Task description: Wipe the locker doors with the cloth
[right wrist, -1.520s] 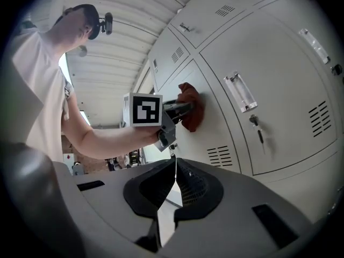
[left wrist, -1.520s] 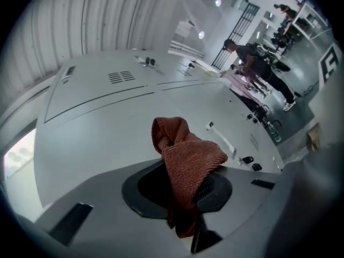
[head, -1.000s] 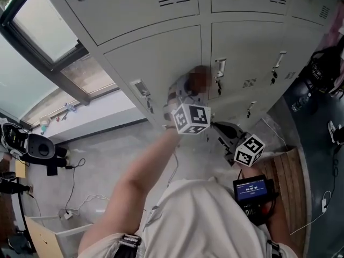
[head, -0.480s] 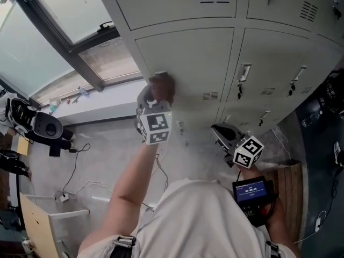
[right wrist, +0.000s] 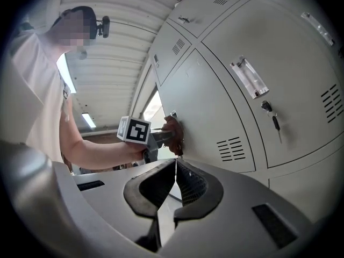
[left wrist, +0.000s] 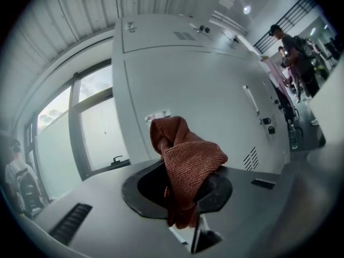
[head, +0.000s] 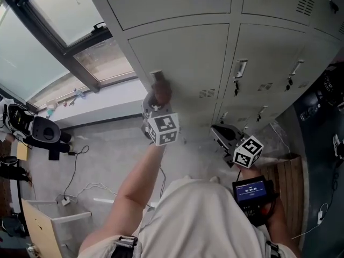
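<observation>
A reddish-brown cloth (head: 161, 92) is pressed against the left edge of a grey locker door (head: 185, 58), just below that door's small label holder. My left gripper (head: 155, 106) is shut on the cloth (left wrist: 183, 165), which bulges out between its jaws toward the door (left wrist: 204, 106). From the right gripper view the cloth (right wrist: 174, 133) touches the door (right wrist: 209, 112). My right gripper (head: 220, 134) hangs lower, away from the lockers, its jaws shut with nothing between them (right wrist: 174, 183).
More locker doors (head: 274, 52) with handles and keys stand to the right. A window (head: 59, 15) and sill lie left. On the floor are cables (head: 80, 190), a dark machine (head: 40, 136) and a wooden pallet (head: 287, 181). People (left wrist: 290, 47) stand far down the locker row.
The left gripper swept the cloth leftward across the door from near its right side to its left edge, then held there. The right gripper stayed put.
</observation>
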`<state>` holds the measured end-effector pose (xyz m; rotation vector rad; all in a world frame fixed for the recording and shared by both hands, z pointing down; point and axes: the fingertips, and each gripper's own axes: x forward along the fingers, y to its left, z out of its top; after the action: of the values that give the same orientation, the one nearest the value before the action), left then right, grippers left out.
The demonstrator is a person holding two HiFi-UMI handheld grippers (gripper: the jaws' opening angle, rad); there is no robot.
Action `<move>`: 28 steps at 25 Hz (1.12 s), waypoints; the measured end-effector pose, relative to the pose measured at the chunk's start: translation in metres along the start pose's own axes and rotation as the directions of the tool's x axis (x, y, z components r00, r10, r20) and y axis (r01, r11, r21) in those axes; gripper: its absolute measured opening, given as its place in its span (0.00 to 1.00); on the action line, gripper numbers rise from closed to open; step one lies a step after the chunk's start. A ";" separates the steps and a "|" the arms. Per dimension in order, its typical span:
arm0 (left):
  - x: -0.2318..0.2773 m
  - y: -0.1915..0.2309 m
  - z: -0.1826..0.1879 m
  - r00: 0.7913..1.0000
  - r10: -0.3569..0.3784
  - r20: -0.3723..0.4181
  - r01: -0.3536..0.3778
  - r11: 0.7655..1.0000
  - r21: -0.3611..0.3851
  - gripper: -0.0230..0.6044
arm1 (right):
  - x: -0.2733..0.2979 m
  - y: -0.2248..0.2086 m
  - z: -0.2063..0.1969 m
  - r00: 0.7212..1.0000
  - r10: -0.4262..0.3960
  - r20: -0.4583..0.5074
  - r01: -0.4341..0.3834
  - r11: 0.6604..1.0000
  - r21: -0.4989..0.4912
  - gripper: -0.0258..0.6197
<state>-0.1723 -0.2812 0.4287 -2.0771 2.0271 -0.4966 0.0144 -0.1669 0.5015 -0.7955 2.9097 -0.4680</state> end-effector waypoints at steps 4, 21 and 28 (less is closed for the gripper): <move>0.009 -0.053 0.028 0.996 -0.076 0.040 0.074 0.996 0.053 0.15 | -0.014 -0.010 0.002 0.999 -0.040 0.015 0.040 0.999 0.007 0.07; 0.033 -0.215 0.073 0.926 -0.338 0.169 0.326 0.941 0.095 0.15 | -0.077 -0.049 0.007 0.984 -0.172 0.046 0.170 0.985 0.036 0.07; 0.017 -0.082 -0.007 0.997 -0.069 0.031 0.070 0.997 -0.044 0.15 | -0.047 -0.042 0.004 0.995 -0.100 0.019 0.099 0.994 0.041 0.07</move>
<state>-0.0985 -0.2937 0.4666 -2.1741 1.9731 -0.4337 0.0761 -0.1782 0.5113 -0.9371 2.8416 -0.5218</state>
